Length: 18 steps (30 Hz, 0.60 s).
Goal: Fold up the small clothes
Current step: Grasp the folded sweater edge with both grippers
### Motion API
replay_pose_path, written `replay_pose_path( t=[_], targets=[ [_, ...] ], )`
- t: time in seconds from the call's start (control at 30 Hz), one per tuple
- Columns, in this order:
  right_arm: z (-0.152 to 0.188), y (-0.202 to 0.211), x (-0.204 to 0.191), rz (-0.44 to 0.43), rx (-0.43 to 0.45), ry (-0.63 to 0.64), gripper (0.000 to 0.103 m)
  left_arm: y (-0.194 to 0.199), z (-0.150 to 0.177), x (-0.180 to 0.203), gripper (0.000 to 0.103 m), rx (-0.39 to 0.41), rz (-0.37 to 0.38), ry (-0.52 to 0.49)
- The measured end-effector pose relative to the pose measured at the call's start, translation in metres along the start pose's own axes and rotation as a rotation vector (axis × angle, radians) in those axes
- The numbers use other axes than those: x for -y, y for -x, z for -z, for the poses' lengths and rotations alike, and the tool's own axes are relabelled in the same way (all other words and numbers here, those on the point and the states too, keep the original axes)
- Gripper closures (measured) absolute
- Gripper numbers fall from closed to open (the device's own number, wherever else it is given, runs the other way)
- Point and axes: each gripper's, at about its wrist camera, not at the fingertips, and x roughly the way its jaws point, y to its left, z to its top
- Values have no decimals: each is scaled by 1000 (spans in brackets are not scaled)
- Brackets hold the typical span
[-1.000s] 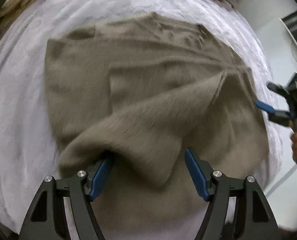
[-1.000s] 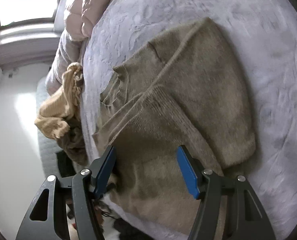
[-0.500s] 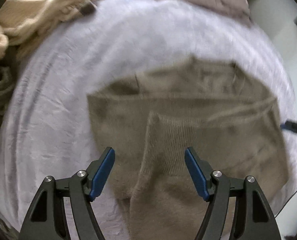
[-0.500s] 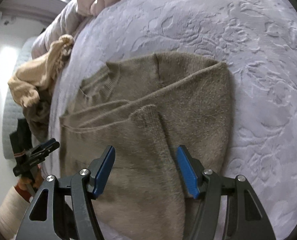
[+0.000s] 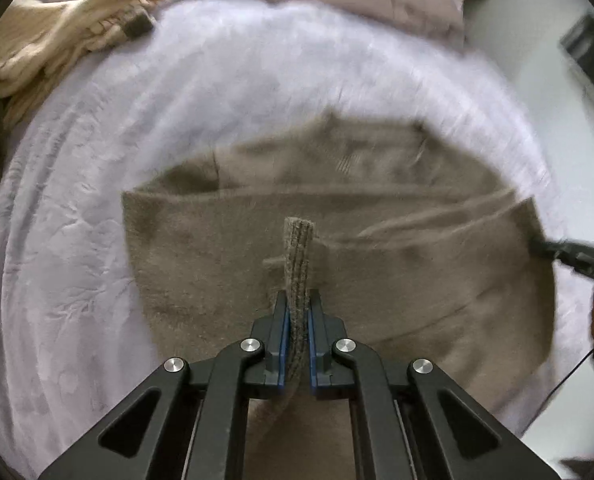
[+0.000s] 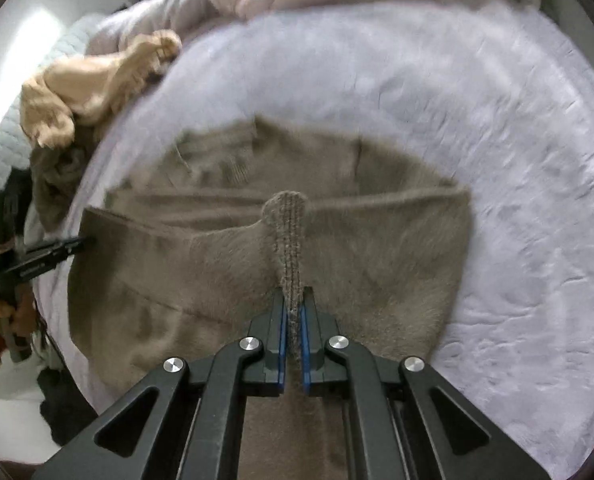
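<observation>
Left wrist view: both claws, open a moment ago, now pinch the sweater (image 5: 377, 248) hem, left claw (image 5: 298, 320) and right claw (image 6: 293, 320), ready to fold.

sweater (image 5: 377, 272) neckline motion-blurred, hem cut off behind jaws; beige clothes pile (image 5: 37, 52) beyond sweater clipped by frame edge

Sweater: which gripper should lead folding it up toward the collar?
Right, marginally. Both the right gripper and left gripper are shut on the sweater's ribbed edge, but the right one has open bedspread beside it, while the left works at the bed's edge near the clothes pile.
</observation>
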Motion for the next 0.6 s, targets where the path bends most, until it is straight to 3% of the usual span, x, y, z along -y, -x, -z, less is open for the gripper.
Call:
replay_pose_path(
  t=[0.13, 0.3, 0.4, 0.6],
  targets=[
    [-21, 27, -12, 12, 64, 60, 97, 40, -17, -2, 94, 109, 43, 33],
    [-60, 29, -7, 37, 122, 62, 97, 52, -52, -1, 94, 203, 3, 15],
    [-80, 2, 5, 43, 94, 42, 97, 28, -72, -13, 94, 204, -39, 45],
    [-88, -66, 32, 97, 6, 9, 97, -46, -78, -33, 94, 114, -156, 89]
  ],
)
